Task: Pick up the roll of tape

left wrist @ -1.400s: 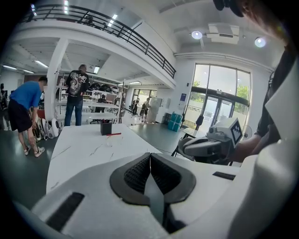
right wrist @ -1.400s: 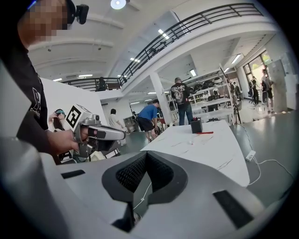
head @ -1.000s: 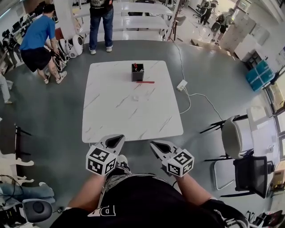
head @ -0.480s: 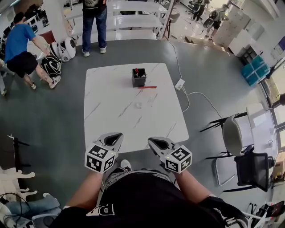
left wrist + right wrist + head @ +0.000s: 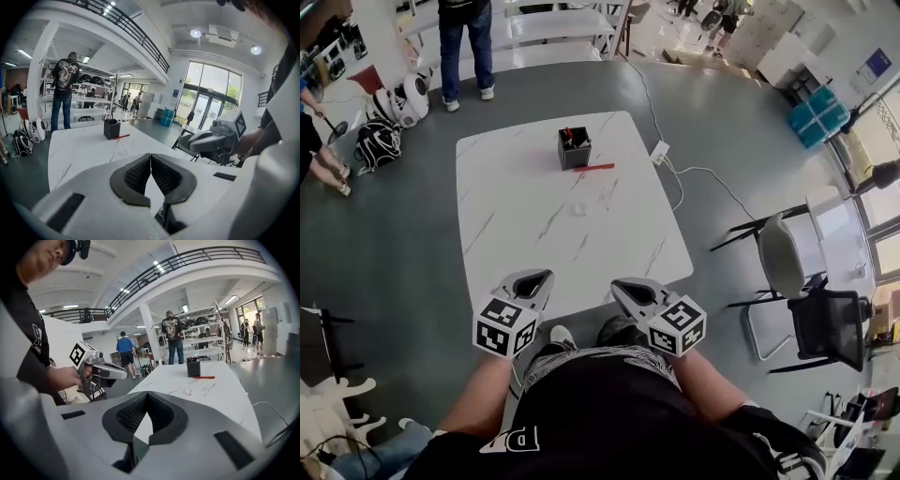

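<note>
The white desk (image 5: 516, 234) held a small clear roll of tape (image 5: 577, 208), well beyond the left gripper (image 5: 538, 279) and right gripper (image 5: 630, 287), both closed and empty; unopened, they might just shove it away.

The left tongs (image 5: 542, 277) and right tongs (image 5: 621, 286) now overlap the tabletop's (image 5: 516, 234) near edge, no longer short of it.

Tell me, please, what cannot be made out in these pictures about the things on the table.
- Head view: the small pale thing mid-table is too small and faint against the white table to confirm it is the roll of tape.
- All views: the black holder is too small to name its contents.
- Gripper views: the table's near part is hidden behind the left gripper and the right gripper themselves.
</note>
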The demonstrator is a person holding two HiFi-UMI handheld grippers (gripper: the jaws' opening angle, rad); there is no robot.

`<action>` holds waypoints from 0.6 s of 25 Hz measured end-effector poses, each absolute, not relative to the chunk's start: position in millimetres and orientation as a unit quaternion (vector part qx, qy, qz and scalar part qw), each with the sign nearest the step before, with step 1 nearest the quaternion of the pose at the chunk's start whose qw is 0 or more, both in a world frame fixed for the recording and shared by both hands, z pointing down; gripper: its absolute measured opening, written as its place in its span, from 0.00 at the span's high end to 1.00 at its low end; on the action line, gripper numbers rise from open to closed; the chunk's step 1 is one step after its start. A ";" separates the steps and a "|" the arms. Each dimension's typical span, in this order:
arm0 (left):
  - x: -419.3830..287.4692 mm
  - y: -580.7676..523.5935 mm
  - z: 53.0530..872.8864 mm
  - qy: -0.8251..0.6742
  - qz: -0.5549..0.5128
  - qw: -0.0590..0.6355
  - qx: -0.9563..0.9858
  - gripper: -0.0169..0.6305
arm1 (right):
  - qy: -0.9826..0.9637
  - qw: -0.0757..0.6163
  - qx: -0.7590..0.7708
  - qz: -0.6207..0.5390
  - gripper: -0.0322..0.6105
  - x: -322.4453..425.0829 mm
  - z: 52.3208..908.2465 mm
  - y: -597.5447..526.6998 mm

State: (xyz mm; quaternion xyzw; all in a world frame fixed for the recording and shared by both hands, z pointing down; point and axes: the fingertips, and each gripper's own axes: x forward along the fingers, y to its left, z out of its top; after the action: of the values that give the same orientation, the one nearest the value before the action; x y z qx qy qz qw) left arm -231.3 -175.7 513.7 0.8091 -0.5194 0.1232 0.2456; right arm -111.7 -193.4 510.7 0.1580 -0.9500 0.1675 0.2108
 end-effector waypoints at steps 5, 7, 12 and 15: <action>-227.3 -188.0 518.3 -0.514 0.125 0.245 0.813 0.95 | -0.948 0.217 0.160 0.167 0.94 -108.8 511.9 -199.8; -224.4 -194.4 519.9 -0.515 0.126 0.245 0.811 0.95 | -0.949 0.218 0.159 0.165 0.94 -105.5 512.1 -205.1; -222.4 -211.3 518.6 -0.526 0.134 0.244 0.804 0.95 | -0.951 0.210 0.154 0.169 0.94 -105.2 507.6 -229.1; -226.9 -224.4 520.5 -0.534 0.141 0.241 0.798 0.95 | -0.954 0.202 0.146 0.167 0.94 -111.5 504.0 -245.5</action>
State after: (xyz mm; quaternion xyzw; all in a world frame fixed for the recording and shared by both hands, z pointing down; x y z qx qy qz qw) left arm -226.9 -224.4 520.5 0.7979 -0.5344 0.1407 0.2410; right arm -111.5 -245.5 504.0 0.1462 -0.9538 0.1674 0.2020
